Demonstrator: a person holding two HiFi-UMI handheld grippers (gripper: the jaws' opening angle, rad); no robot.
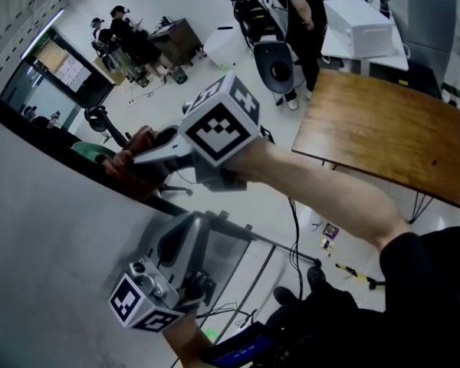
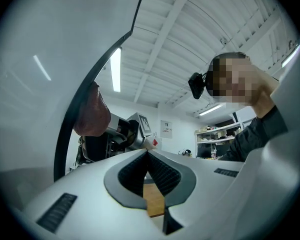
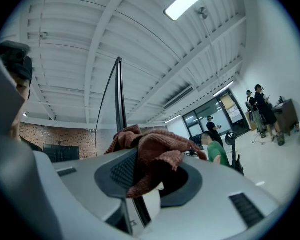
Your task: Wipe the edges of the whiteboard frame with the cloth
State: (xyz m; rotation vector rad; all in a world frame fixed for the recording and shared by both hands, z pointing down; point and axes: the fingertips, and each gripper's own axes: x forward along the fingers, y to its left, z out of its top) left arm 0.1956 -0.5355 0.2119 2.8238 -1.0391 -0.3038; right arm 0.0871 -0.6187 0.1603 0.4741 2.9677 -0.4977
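Whiteboard-frame wipe, seen from head and both tool views.

(a) R tool: jaws are closing on a reddish-brown knitted cloth, gripping it btwn the ribbed pads. The fabric is bunching out over the top and front of the jaws, w/ one fold hanging down the middle. The jaws are standing only as far apart as the wad of cloth is thick.

(b) The cloth is pressing against the black whiteboard frame, at the curved upper edge of the board. In the R tool view the frame is showing as a thin dark line rising just behind the cloth. The white whiteboard surface is filling the lower-left of the head view.

(c) L tool: jaws are meeting at the tips, nothing btwn them. It is sitting lower down, in front of the board face and apart from the cloth, pointing up toward the R tool.

(d) Background: a wooden table is standing on the pale floor, well apart from the board.
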